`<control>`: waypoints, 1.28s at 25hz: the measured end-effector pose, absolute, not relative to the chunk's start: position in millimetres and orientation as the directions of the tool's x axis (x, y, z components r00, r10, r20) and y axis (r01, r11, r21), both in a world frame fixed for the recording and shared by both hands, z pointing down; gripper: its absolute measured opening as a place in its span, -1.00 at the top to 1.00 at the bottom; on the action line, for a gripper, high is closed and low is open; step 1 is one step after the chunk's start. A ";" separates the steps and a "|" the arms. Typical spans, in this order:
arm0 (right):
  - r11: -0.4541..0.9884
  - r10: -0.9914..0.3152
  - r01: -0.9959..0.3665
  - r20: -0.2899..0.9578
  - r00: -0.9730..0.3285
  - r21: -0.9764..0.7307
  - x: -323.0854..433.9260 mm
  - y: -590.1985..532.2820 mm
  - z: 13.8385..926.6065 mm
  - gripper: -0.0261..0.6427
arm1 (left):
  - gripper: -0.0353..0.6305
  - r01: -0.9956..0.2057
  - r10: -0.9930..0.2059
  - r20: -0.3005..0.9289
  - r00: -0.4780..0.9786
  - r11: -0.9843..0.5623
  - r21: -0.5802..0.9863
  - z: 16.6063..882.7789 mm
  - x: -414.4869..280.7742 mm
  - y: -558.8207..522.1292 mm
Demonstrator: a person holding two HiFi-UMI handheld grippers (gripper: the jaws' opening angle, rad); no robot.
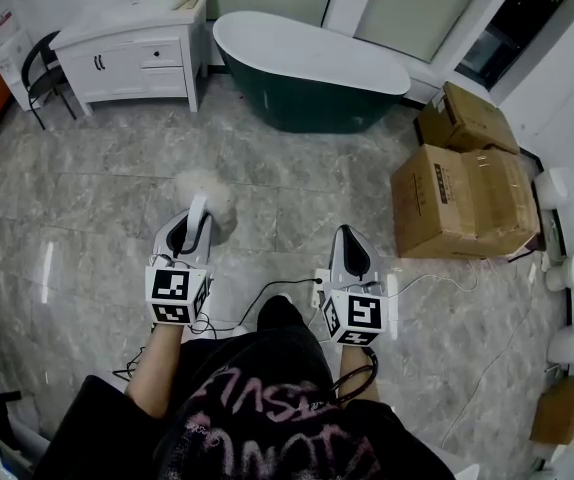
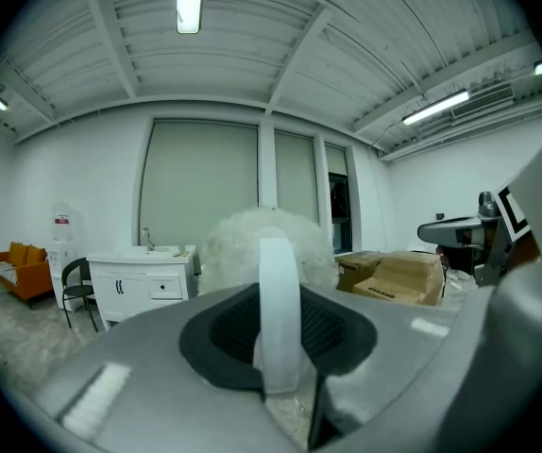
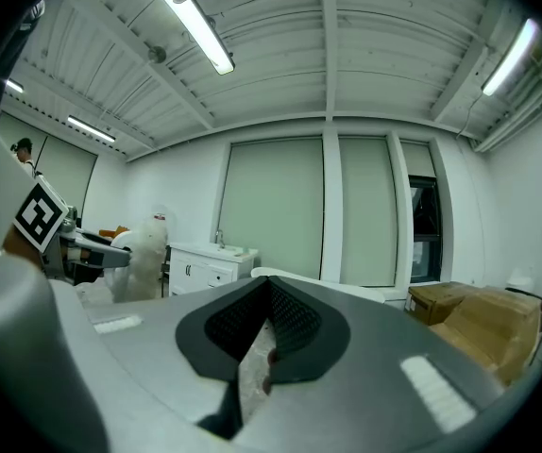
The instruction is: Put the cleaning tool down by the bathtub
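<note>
Two tongs are being held out over the grey marbled tile floor [image 1: 87, 188], well apart from the oval bathtub with the dark green wall and white inside [image 1: 307, 108]. The left tongs [image 1: 197, 224] are being pressed shut on the flat white handle of the fluffy white cleaning tool [image 1: 207, 190], whose woolly head is sticking forward past the tips, above the floor. The right tongs [image 1: 347, 238] are being held together with nothing between them.

By judgement, the tool is being carried and the putting down is not yet begun. To do it well, the tool should be brought low to the bare floor just beside the tub wall, between the white drawer cabinet [image 1: 142, 53] and the brown cardboard boxes [image 1: 462, 198]. The head should be lowered first until it is resting. Only then should the grip be loosened, so that the light tool is not dropped. The black cable [image 1: 277, 290] near the feet is being judged a tripping risk.
</note>
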State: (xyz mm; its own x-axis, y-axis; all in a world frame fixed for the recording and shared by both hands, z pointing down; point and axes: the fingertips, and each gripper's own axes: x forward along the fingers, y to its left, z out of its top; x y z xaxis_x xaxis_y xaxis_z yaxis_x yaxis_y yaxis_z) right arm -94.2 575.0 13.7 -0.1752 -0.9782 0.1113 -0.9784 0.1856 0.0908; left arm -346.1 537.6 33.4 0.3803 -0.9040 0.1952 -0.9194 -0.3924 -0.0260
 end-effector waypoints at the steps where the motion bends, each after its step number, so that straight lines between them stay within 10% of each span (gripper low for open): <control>1: 0.183 -0.979 -0.979 0.109 -0.173 0.092 -93.7 573.9 13.4 0.89 | 0.63 -0.918 -0.903 0.196 0.383 -0.396 -0.027 36.5 -346.7 537.1; 32: 0.220 -0.961 -0.974 0.184 -0.207 0.054 -45.9 350.0 69.2 0.88 | 0.63 -0.924 -0.888 0.285 0.361 -0.383 -0.023 81.9 -306.3 325.9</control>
